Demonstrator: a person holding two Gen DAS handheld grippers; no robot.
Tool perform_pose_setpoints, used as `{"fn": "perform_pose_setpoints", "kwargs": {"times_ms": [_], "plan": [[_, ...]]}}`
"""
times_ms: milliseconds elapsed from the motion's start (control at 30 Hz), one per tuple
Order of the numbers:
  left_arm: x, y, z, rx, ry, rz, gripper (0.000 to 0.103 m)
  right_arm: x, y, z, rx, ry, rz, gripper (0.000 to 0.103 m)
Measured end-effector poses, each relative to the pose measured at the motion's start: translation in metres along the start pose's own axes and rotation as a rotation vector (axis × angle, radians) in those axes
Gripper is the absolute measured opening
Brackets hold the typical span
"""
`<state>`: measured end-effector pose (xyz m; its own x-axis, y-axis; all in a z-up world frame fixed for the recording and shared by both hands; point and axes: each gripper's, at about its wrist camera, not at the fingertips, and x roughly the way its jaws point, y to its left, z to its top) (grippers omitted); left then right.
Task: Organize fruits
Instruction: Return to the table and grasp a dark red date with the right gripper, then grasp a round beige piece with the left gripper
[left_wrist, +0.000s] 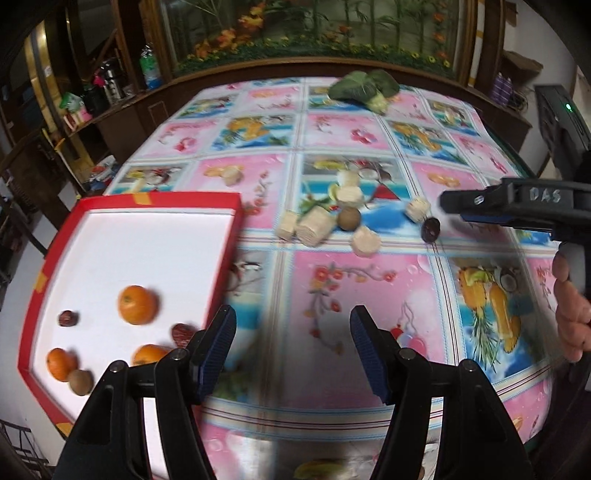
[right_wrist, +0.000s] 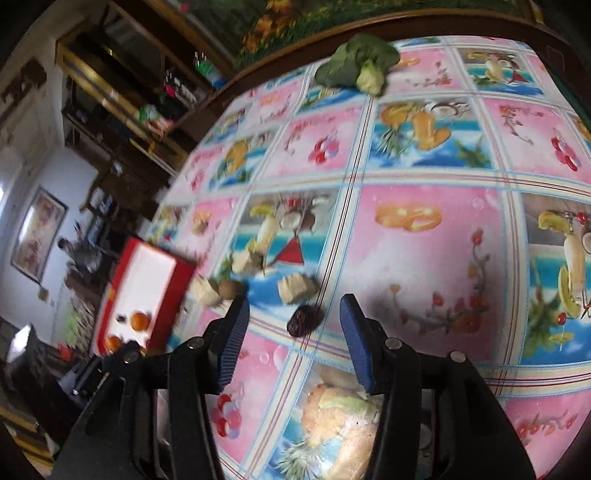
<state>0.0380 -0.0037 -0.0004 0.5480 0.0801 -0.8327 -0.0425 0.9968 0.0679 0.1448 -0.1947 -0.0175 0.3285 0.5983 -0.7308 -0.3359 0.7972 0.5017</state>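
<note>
A red box with a white floor (left_wrist: 147, 251) sits at the table's left; it holds three oranges (left_wrist: 137, 304), two dark red dates (left_wrist: 68, 318) and a brown round fruit (left_wrist: 80, 382). My left gripper (left_wrist: 293, 332) is open and empty beside the box's right wall. My right gripper (right_wrist: 293, 314) is open, just above a dark date (right_wrist: 303, 320) lying on the cloth between its fingers. The date (left_wrist: 430, 229) and the right gripper (left_wrist: 448, 205) also show in the left wrist view. A brown round fruit (left_wrist: 349, 218) lies among several pale cut chunks (left_wrist: 314, 229).
A leafy green vegetable (left_wrist: 364, 90) lies at the table's far edge. The patterned pink and blue tablecloth (left_wrist: 369, 295) covers the table. Shelves with bottles (left_wrist: 110, 85) stand to the left. The red box (right_wrist: 146, 284) shows far left in the right wrist view.
</note>
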Motion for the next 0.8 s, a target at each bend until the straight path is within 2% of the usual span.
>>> {"fn": "perform_pose_setpoints", "kwargs": {"times_ms": [100, 267, 367, 533, 567, 667, 800], "plan": [[0.006, -0.001, -0.001, -0.001, 0.014, -0.002, 0.064, 0.014, 0.008, -0.005, -0.034, 0.043, -0.037, 0.052], [0.012, -0.008, 0.0, 0.007, 0.024, -0.032, 0.064, 0.024, 0.01, -0.01, -0.034, 0.051, -0.096, 0.046], [0.015, -0.012, 0.004, 0.013, 0.028, -0.059, 0.064, 0.032, 0.015, -0.012, -0.053, 0.052, -0.135, 0.039], [0.024, -0.019, 0.012, 0.014, 0.038, -0.086, 0.064, 0.041, 0.035, -0.019, -0.16, 0.025, -0.248, 0.025], [0.026, -0.021, 0.014, 0.014, 0.04, -0.086, 0.064, 0.042, 0.038, -0.02, -0.185, 0.019, -0.268, 0.025], [0.032, -0.026, 0.02, 0.014, 0.046, -0.103, 0.064, 0.041, 0.037, -0.02, -0.187, 0.023, -0.275, 0.025], [0.041, -0.032, 0.026, 0.003, 0.058, -0.125, 0.064, 0.031, 0.021, -0.013, -0.104, 0.013, -0.257, 0.025]]}}
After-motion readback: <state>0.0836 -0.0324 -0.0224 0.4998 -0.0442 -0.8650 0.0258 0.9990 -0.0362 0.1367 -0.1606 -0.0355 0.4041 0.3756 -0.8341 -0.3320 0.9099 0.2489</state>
